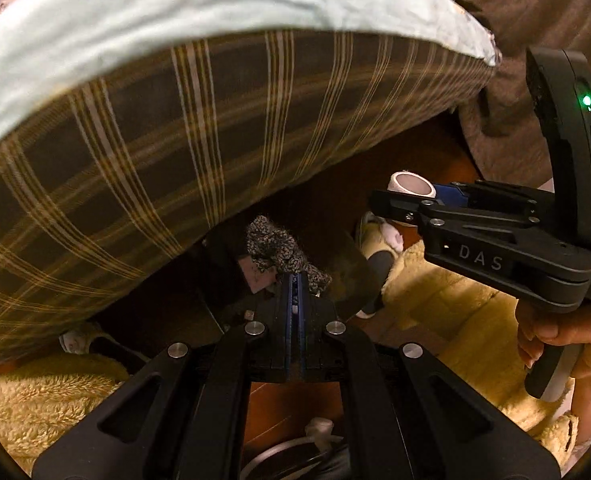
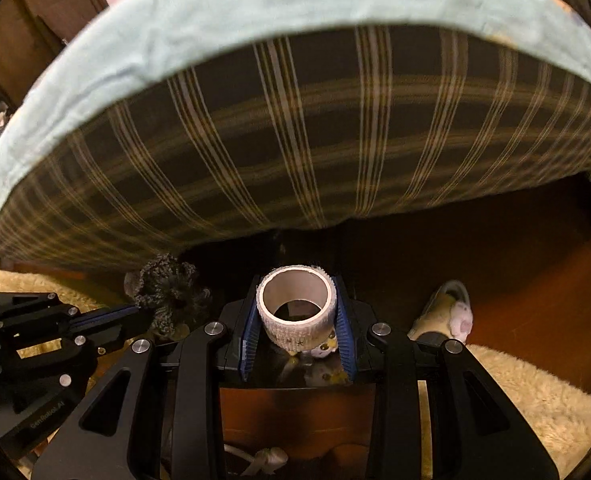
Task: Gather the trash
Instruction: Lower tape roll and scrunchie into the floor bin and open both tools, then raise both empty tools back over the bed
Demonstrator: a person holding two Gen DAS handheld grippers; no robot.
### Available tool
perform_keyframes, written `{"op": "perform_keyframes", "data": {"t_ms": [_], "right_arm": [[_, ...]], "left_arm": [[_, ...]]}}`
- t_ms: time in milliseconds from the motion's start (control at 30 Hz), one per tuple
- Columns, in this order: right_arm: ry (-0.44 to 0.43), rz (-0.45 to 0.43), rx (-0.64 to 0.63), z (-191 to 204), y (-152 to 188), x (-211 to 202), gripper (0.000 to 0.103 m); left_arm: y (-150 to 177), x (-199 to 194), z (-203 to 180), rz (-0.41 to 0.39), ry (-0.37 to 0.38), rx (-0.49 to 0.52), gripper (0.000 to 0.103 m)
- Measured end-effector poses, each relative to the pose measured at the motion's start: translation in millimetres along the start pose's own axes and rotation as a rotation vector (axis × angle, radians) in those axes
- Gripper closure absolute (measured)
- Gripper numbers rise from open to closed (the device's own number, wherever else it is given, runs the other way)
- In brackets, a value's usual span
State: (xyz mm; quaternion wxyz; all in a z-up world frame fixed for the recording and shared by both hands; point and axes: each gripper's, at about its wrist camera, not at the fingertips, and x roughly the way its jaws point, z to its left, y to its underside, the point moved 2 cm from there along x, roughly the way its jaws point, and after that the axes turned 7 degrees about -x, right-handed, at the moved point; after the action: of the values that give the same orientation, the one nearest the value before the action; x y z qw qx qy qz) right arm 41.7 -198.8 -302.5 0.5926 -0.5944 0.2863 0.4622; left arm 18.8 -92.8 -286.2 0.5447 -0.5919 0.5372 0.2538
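Observation:
My left gripper [image 1: 294,280] is shut on a speckled grey knitted scrunchie [image 1: 273,250], which sticks out past the blue pads. The same scrunchie [image 2: 167,292] shows at the left of the right wrist view, pinched by the left gripper [image 2: 135,312]. My right gripper [image 2: 297,312] is shut on a white tape roll [image 2: 295,312] with small printed figures, its hollow core facing the camera. In the left wrist view the right gripper [image 1: 379,200] comes in from the right with the tape roll [image 1: 411,186] at its tip. A hand [image 1: 555,340] holds its handle.
A plaid mattress side [image 1: 155,160] under a light blue sheet [image 1: 175,12] fills the upper half of both views. Below lie a wooden floor [image 2: 535,280], cream fluffy rugs [image 1: 475,320], and slippers [image 2: 451,312]. A brown blanket [image 1: 535,20] hangs at upper right.

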Motion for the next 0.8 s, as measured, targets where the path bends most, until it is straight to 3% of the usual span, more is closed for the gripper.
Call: {"op": "perform_keyframes", "data": {"t_ms": [300,433,567,633,800], "right_arm": [[-0.012,0.041,0.018,4.4,-12.9,19.4,0.066],[-0.014,0.034,0.043,1.0,-21.0,18.4,0.049],[-0.018,0.015,0.056,-4.5,-26.7,11.5,0.042],[-0.013,-0.001,0.063,-7.0,-28.1,4.9,0.032],[0.014,-0.042,0.064,-14.8,-28.9,-12.7,0.015]], "left_arm": [[-7.6,20.2,11.7,0.052,-0.008,-0.029,0.101],[-10.2,21.7,17.5,0.064,-0.014,-0.049,0.098],[-9.8,16.0,21.2,0.052,-0.042,-0.049,0.077],[-9.8,9.7,22.3,0.031,-0.066,-0.045,0.052],[-12.0,-12.4,19.9,-0.022,-0.108,-0.026,0.03]]}}
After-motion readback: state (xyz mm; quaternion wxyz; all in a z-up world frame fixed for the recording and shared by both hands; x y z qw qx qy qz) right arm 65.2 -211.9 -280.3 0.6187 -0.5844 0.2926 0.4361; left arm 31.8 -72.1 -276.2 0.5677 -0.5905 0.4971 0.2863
